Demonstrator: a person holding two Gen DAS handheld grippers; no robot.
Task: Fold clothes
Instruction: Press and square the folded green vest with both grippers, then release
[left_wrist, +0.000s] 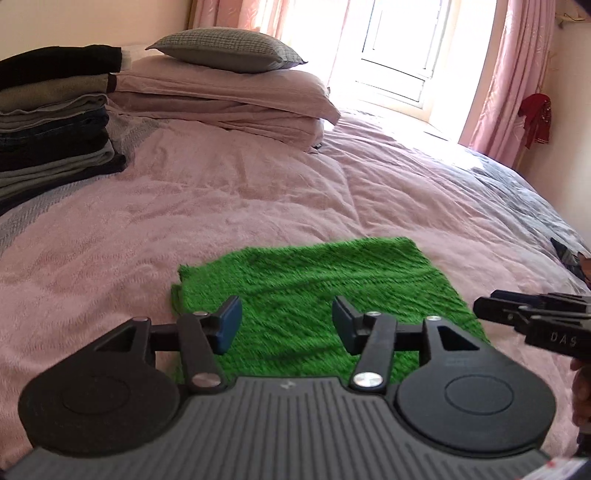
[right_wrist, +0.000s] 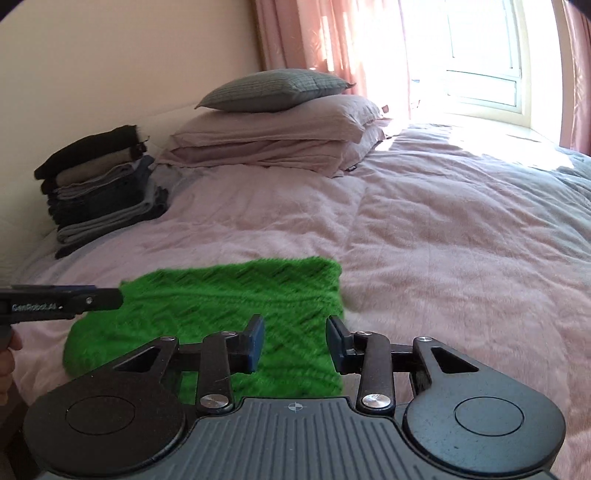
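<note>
a bright green knitted garment (left_wrist: 314, 295), folded into a rough rectangle, lies flat on the pale pink quilted bedspread (left_wrist: 221, 192) near the close edge of the bed. the left tongs (left_wrist: 286, 325) hover over the garment's near part with their blue-padded jaws apart and nothing between them; the cloth shows in the gap beneath. the right tongs (right_wrist: 294, 347) hang over the garment's right near corner, jaws likewise apart and empty, the green edge running just under the right-hand finger. each tool shows in the other's view: the right tongs' black body comes in from the right edge of the left wrist view beside the garment's right side, and the left tongs' black body reaches in from the left edge of the right wrist view, its tip at the garment's far left corner, with part of a hand (right_wrist: 7, 354) behind it. at the far left of the bed stands a tall stack of folded dark and grey clothes (right_wrist: 99, 192). at the head lie pale pink pillows (right_wrist: 277, 140) with a grey checked pillow (right_wrist: 277, 88) on top, near pink curtains (left_wrist: 495, 74) and a sunlit window (left_wrist: 391, 55).
</note>
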